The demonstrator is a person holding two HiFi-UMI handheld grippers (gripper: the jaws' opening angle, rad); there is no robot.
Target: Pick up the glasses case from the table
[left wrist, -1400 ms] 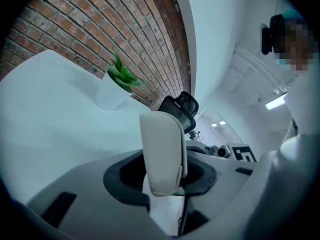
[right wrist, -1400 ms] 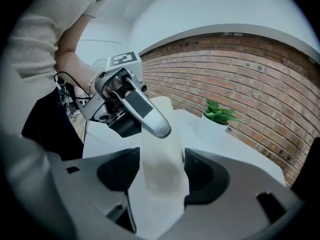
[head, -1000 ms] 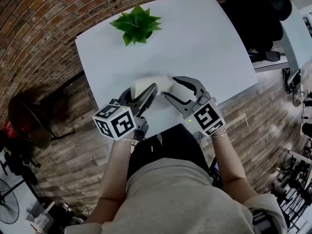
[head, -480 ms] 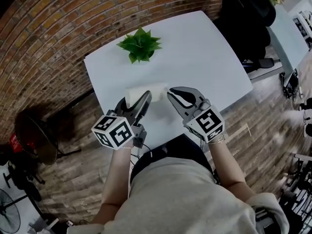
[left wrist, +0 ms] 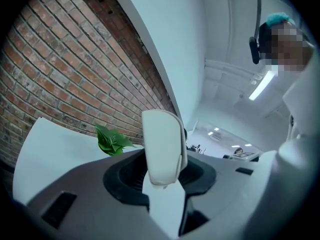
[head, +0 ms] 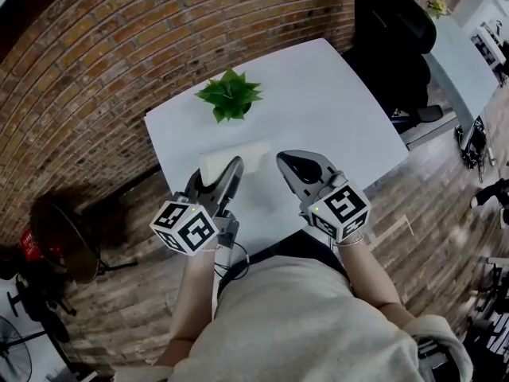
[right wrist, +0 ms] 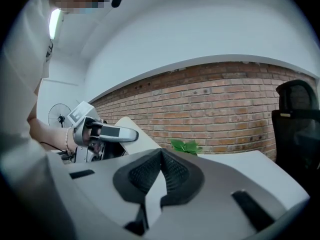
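The white desk (head: 342,94) stands with one edge along the brick wall (head: 111,46). A small potted plant (head: 230,95) sits close to that wall-side edge, toward its left end. A black office chair (head: 394,30) stands off the desk's far right corner.

Left gripper (head: 221,170): the jaws stand partly apart and clamp the glasses case (left wrist: 162,149). Both pads press on the case's sides. The case is white and smooth with rounded ends, and it projects forward beyond the jaw tips. It is clear of the desk surface. It hangs over the left part of the desk, between the plant and the edge where the person stands. The left gripper's marker cube (head: 185,226) sits at its rear, over the person's forearm.

Right gripper (right wrist: 161,156): the jaws have just been closing and now meet tip to tip. Nothing is between them. This gripper is held beside the left one, above the near edge of the desk and apart from the case. It points toward the wall-side edge. Its marker cube (head: 340,209) faces upward.

The floor (head: 135,277) around the desk is wood plank.
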